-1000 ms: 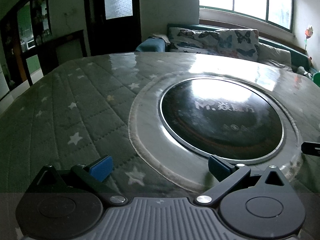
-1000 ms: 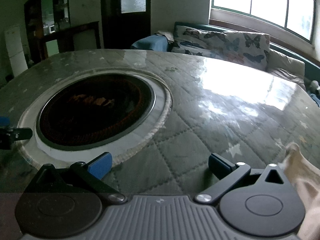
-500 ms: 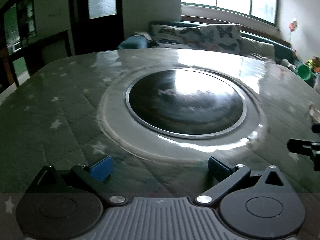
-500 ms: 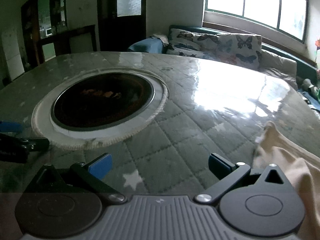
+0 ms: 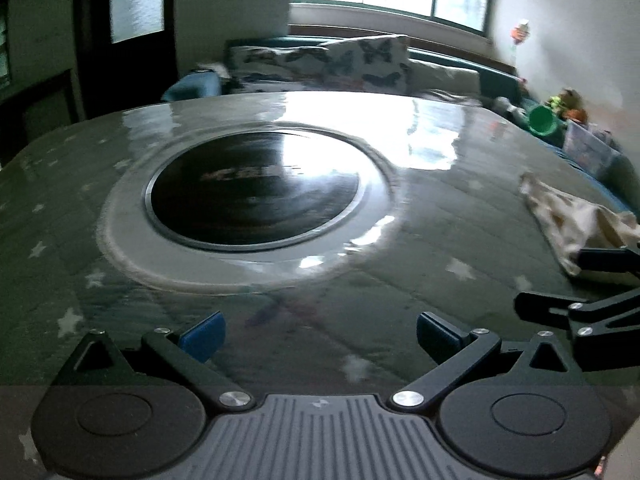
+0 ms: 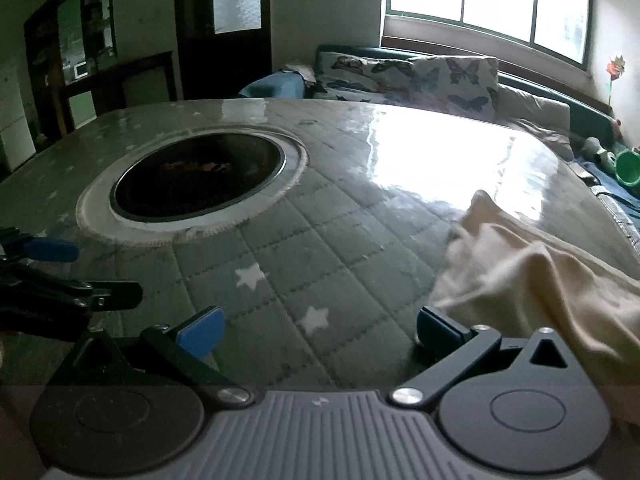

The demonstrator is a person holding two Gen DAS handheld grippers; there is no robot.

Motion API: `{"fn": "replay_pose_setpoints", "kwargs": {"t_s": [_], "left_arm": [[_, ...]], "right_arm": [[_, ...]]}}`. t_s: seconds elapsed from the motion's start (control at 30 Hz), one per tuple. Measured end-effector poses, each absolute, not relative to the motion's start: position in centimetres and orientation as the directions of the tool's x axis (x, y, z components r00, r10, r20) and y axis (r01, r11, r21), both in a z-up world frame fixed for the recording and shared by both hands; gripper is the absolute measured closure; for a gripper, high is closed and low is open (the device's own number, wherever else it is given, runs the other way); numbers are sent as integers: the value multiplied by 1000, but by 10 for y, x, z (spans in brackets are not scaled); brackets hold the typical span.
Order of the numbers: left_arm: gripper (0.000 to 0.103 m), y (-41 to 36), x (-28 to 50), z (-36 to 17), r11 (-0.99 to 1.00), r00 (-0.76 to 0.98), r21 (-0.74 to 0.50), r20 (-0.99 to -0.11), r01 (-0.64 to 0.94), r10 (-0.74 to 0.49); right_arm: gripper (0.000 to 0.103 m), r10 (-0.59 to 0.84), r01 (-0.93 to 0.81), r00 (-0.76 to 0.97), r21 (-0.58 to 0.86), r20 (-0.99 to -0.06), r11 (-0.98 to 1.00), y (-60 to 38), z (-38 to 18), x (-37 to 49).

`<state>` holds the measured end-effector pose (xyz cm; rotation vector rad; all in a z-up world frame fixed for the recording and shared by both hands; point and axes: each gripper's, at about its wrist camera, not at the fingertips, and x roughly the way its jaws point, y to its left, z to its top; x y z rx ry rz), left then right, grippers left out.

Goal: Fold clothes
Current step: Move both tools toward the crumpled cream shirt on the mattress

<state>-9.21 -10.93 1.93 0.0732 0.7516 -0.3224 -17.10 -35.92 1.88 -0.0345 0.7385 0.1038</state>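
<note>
From the left wrist camera, the left claw (image 5: 318,334) hovers just above the desk (image 5: 420,232), its blue-padded fingers (image 5: 200,336) spread wide apart with nothing between them. The desk wears a grey-green quilted cover with pale stars under a glossy sheet, and a round dark cooktop (image 5: 256,190) ringed in pale grey sits in the middle distance. A cream garment (image 5: 572,220) lies crumpled at the far right of the desk. The black tips of the right claw (image 5: 576,284) reach in from the right edge, next to the garment's near corner; whether they touch it is unclear. Butterfly-print cushions (image 5: 328,62) line a sofa beyond the desk, below a bright window.

From the right wrist camera, the right claw (image 6: 318,330) is likewise wide apart and holds nothing. The cream garment (image 6: 532,276) lies bunched on the near right of the desk (image 6: 340,200), its near edge right beside the right-hand finger pad (image 6: 438,330). The cooktop (image 6: 198,174) sits far left. The left claw (image 6: 72,272) shows at the left edge, low over the desk.
</note>
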Motion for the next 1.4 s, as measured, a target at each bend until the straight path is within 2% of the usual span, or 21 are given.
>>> {"fn": "replay_pose_setpoints", "kwargs": {"t_s": [0.87,1.13,1.4], "left_arm": [[0,-178,-103,31,866,598,0,-723,501,-346],[0,-196,-94,31,849,547,-39,-750,526,-373],[0,-213,-91,35,833,535,-26,-756,552,-378]], "right_arm": [[0,-2,13,729,12,-685,1000,-408,18,-226],[0,-21,43,731,16,-682,999,-425,20,-235],[0,-47,74,736,11,-675,997,-439,24,-243]]}}
